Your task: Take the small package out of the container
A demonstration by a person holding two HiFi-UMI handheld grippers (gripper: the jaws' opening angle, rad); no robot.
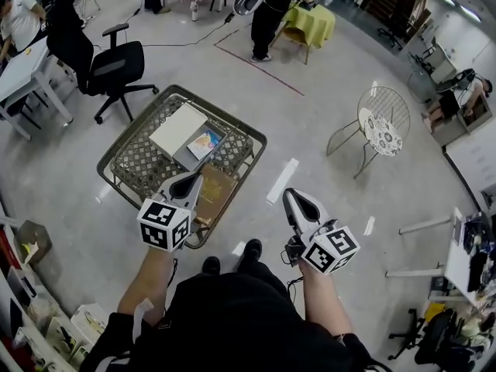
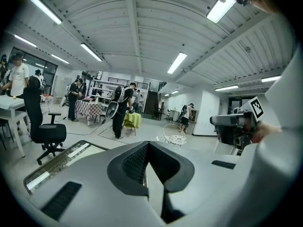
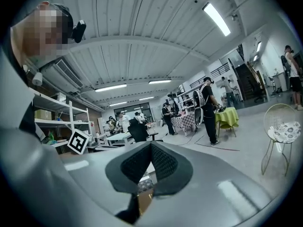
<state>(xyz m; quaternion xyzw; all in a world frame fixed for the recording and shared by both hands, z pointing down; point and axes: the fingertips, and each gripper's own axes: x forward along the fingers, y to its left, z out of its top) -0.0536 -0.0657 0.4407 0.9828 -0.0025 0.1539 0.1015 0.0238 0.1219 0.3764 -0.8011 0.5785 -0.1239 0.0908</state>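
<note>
A wire mesh container (image 1: 132,157) stands on the floor ahead of me. In it lie a flat white package (image 1: 178,129), a grey package with a small colourful one (image 1: 204,141) on top, and a brown package (image 1: 215,194) at the near side. My left gripper (image 1: 194,178) hangs over the container's near edge, beside the brown package, jaws shut and empty (image 2: 147,143). Outside the container, to its right, my right gripper (image 1: 290,194) is over bare floor. Its jaws look shut with nothing in them (image 3: 150,144). The brown package (image 3: 144,200) shows below them.
A black office chair (image 1: 116,68) stands left behind the container, and a white wire chair (image 1: 384,126) to the right. A person (image 1: 271,14) stands by a yellow-green covered table (image 1: 314,22). Desks (image 1: 19,68) and shelves line the left side. My feet (image 1: 232,258) are just before the container.
</note>
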